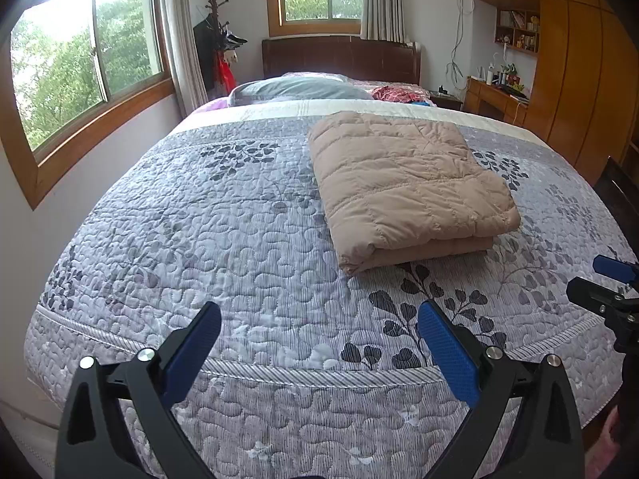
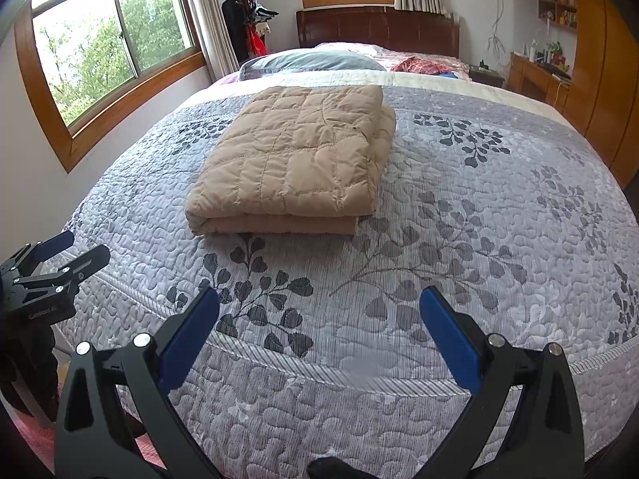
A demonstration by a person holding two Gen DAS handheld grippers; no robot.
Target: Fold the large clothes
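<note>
A tan quilted down garment (image 1: 411, 187) lies already folded into a thick rectangle on the bed's grey leaf-print quilt (image 1: 239, 239), toward the middle of the bed and well short of the pillows (image 1: 299, 88). Both tools hang back over the foot of the bed, well apart from the bundle. The left gripper (image 1: 319, 343) has its jaws spread wide and grasping nothing; the right gripper (image 2: 319, 327) is likewise released and empty.

By the look of it the folding is done or nearly so. The risk from here is the puffy fill: trapped air may make the upper layers spring up or slide off the lower ones. Any further nip with the jaws may catch only the slick top layer and drag the stack askew, and a careless sweep past could snag the bundle's near edge.
</note>
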